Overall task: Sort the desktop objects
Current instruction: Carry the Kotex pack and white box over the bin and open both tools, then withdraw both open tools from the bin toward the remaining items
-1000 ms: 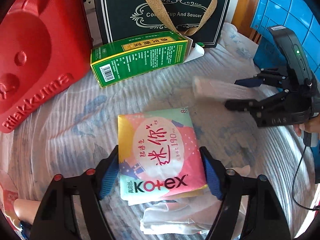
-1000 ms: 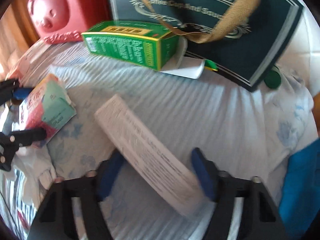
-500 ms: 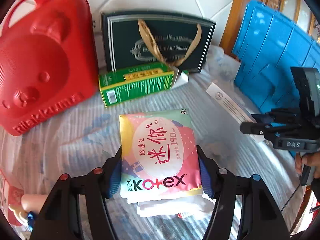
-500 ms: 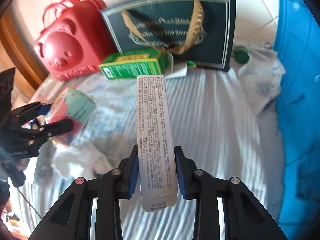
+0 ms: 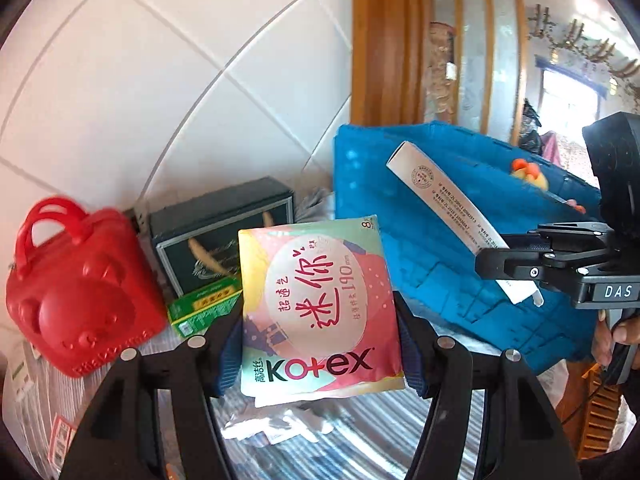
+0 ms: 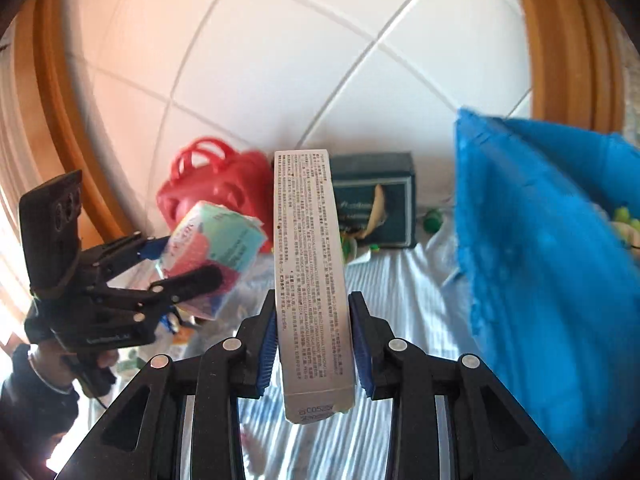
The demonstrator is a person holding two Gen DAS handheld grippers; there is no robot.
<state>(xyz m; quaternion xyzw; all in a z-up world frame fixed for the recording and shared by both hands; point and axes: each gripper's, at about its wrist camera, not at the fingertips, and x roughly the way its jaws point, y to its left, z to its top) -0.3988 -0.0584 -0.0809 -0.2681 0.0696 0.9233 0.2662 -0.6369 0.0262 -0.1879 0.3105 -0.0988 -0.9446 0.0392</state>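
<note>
My left gripper [image 5: 316, 344] is shut on a pink and green Kotex pad pack [image 5: 316, 300] and holds it up above the striped cloth. The same pack [image 6: 212, 248] shows in the right wrist view, held by the left gripper [image 6: 184, 260]. My right gripper [image 6: 314, 344] is shut on a long white printed box [image 6: 310, 272] and holds it upright in the air. In the left wrist view the right gripper [image 5: 508, 256] holds that box [image 5: 444, 204] in front of the blue crate [image 5: 440, 248].
A red bear-shaped case [image 5: 76, 292], a dark gift bag [image 5: 220, 236] and a green box [image 5: 204, 308] stand at the back by the tiled wall. The blue crate [image 6: 552, 260] stands at the right and holds small toys [image 5: 528, 170]. White crumpled wrappers [image 5: 280, 424] lie on the cloth.
Both grippers have closed on their objects and lifted them off the cloth. Both views have tilted upward toward the wall, and the white box now hangs near the blue crate.
</note>
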